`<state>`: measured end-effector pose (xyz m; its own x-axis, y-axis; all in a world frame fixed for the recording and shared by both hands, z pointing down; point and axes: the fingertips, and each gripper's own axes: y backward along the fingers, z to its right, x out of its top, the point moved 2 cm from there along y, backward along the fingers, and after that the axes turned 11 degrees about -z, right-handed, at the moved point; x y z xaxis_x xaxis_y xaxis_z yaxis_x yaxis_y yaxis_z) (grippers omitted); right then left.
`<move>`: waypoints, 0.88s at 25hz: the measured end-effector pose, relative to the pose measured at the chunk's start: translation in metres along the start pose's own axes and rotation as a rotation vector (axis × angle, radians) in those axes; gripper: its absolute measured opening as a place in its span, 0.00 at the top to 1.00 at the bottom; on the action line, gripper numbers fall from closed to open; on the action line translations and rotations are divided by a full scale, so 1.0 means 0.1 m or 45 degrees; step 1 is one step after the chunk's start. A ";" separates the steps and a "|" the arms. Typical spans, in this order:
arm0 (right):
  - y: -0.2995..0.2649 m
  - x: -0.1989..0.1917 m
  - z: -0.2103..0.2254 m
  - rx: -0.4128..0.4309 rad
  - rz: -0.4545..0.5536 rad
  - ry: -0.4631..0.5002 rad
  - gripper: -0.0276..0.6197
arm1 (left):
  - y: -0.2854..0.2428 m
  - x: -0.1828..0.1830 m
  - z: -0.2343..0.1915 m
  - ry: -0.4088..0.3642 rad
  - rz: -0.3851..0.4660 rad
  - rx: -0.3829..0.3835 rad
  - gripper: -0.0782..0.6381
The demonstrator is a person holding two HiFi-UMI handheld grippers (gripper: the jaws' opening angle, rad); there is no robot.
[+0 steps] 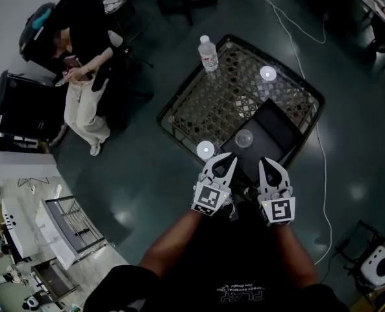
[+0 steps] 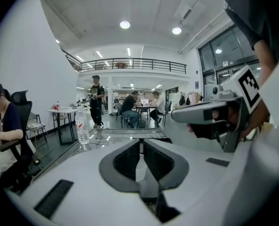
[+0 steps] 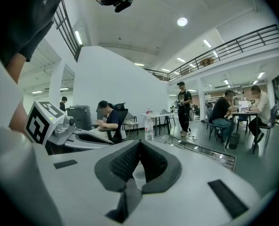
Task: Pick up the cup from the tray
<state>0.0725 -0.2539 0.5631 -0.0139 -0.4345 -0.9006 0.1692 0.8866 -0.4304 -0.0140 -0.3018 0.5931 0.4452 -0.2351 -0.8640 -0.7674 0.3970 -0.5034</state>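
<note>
Head view: a clear plastic cup (image 1: 244,138) stands upright on a flat black tray (image 1: 280,125) on the lattice-topped counter (image 1: 224,96). The left tongs (image 1: 224,158) and right tongs (image 1: 269,164) hover at the counter's near edge, close to the cup but apart from it.

Left gripper view: the left tongs (image 2: 141,145) are closed and empty.

Right gripper view: the right tongs (image 3: 139,147) meet at their tips and grip nothing.
</note>
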 end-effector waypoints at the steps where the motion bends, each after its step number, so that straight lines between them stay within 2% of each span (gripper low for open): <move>1: -0.03 -0.01 0.00 0.003 -0.001 -0.004 0.94 | -0.04 -0.04 -0.01 0.000 -0.005 0.019 0.87; 4: -0.09 -0.04 0.02 0.006 -0.021 -0.009 0.94 | -0.17 -0.15 -0.04 0.017 -0.013 0.041 0.85; 8: -0.15 -0.11 0.04 0.020 -0.033 -0.046 0.94 | -0.37 -0.31 -0.05 0.018 -0.056 0.018 0.67; 12: -0.17 -0.18 0.05 0.031 -0.026 -0.064 0.94 | -0.57 -0.51 -0.06 0.025 -0.130 -0.012 0.62; 15: -0.19 -0.18 0.07 0.034 -0.040 -0.084 0.94 | -0.74 -0.63 -0.08 0.019 -0.195 -0.044 0.47; 20: -0.21 -0.21 0.07 0.066 0.026 -0.094 0.94 | -0.99 -0.74 -0.08 -0.036 -0.263 -0.029 0.46; 22: -0.20 -0.22 0.09 0.066 0.011 -0.104 0.94 | -1.07 -0.79 -0.08 -0.043 -0.297 -0.031 0.46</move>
<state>0.0779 -0.2635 0.5919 0.0680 -0.4402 -0.8953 0.2200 0.8819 -0.4169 0.0287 -0.3330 0.7155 0.6269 -0.2880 -0.7240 -0.6524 0.3140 -0.6898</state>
